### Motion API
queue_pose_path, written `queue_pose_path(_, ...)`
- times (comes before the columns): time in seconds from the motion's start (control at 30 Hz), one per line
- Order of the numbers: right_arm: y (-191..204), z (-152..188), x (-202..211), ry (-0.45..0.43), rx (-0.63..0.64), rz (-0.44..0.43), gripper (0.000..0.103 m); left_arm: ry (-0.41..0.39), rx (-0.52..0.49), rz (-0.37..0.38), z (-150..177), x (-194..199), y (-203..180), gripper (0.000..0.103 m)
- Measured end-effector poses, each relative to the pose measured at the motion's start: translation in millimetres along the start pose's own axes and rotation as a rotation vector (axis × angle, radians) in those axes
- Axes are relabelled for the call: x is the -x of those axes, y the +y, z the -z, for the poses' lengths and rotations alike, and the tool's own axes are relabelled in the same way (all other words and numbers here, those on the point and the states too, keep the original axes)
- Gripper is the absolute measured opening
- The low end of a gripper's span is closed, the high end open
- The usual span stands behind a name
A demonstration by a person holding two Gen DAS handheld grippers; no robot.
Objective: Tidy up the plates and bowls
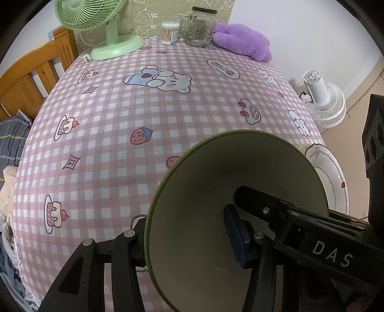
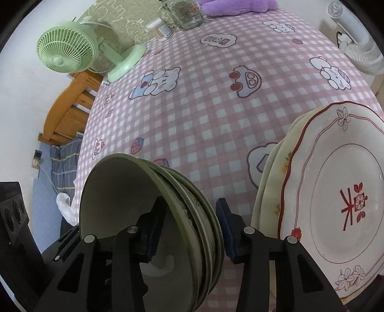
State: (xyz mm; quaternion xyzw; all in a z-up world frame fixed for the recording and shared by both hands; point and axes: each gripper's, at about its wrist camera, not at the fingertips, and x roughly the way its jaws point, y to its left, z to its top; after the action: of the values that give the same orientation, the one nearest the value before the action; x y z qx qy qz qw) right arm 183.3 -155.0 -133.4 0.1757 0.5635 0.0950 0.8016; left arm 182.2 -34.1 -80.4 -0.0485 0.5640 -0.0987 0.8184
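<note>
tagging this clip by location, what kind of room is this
Probably a bedroom or small living space at home: a wooden bed frame with bedding beside the table, a cartoon gingham tablecloth, and a purple plush toy near a green desk fan.

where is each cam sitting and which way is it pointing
Left wrist view: sits on the left claw, looking steeply down over the checked tablecloth; its fingers straddle the green bowl wall, and the right claw's body shows at the right edge.
Right wrist view: sits on the right claw, tilted down; its fingers straddle the nested bowls' rims beside the plate stack.
Shared: bowls, plates, green fan, glass jar, purple plush.
</note>
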Motion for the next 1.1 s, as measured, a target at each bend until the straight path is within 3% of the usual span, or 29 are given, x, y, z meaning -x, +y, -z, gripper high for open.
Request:
queue_pose_path(0.37,12,3,2,0.011,0.031,0.049,0.046,0.034,0.022,0.022,4,6,6,0.049)
queue_pose_path(0.77,38,13,34,-0.061,0.013,0.098,0.046,-0.022,-0.007,0.076,4,44,11,0.048)
queue_pose_path(1.1,46,13,58,-0.098,0.023,0.078,0.046,-0.059,-0.002,0.054,4,67,3,0.048)
